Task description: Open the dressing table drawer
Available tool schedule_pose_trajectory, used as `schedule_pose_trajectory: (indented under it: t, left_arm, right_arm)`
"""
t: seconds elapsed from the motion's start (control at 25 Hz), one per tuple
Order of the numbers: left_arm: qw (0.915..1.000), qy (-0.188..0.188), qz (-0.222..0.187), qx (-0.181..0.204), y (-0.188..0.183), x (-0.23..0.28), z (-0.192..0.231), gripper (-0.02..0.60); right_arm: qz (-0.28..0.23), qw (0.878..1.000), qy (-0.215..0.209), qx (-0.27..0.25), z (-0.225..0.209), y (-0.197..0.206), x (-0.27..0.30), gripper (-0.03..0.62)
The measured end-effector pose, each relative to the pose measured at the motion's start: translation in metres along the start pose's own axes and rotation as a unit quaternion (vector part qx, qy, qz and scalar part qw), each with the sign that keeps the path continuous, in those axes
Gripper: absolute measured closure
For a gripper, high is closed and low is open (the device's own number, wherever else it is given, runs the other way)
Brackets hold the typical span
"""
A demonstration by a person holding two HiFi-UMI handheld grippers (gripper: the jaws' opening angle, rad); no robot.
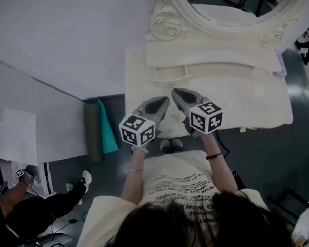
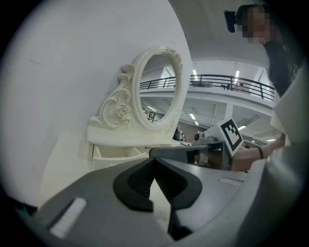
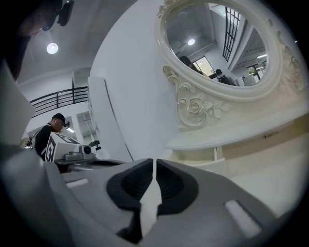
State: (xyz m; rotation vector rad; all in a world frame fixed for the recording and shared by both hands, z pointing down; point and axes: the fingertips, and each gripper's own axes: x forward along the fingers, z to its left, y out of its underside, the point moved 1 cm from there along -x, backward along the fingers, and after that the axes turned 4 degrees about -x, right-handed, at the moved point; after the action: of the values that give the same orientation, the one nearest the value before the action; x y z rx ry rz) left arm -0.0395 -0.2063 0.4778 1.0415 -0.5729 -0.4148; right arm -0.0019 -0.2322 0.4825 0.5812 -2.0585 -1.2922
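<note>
The cream dressing table [image 1: 259, 105] stands against the wall under its oval mirror [image 1: 225, 7]. A small drawer [image 1: 170, 74] below the shelf juts forward a little; in the left gripper view the drawer [image 2: 118, 155] shows its open top. Both grippers hover side by side over the table top, apart from the drawer and pointing at it. My left gripper [image 1: 165, 100] [image 2: 155, 160] has its jaws together with nothing in them. My right gripper [image 1: 175, 92] [image 3: 154, 161] is also shut and holds nothing.
A green and olive panel [image 1: 105, 130] leans beside the table's left end. A white cabinet [image 1: 18, 136] stands further left, with a person [image 1: 28, 205] sitting on the floor near it. The table's front edge is just above my feet [image 1: 171, 144].
</note>
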Motion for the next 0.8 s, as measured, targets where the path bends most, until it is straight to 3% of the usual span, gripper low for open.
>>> schedule_pose_trajectory:
  t: [0.56, 0.8]
  left_arm:
    - [0.9987, -0.005, -0.048, 0.014, -0.033, -0.010, -0.001, 0.584]
    - [0.9988, -0.003, -0.047, 0.013, -0.032, -0.008, -0.003, 0.584]
  right_arm:
    - [-0.046, 0.998, -0.034, -0.029, 0.015, -0.028, -0.003, 0.591]
    - [-0.047, 0.998, -0.037, -0.030, 0.015, -0.027, -0.005, 0.591]
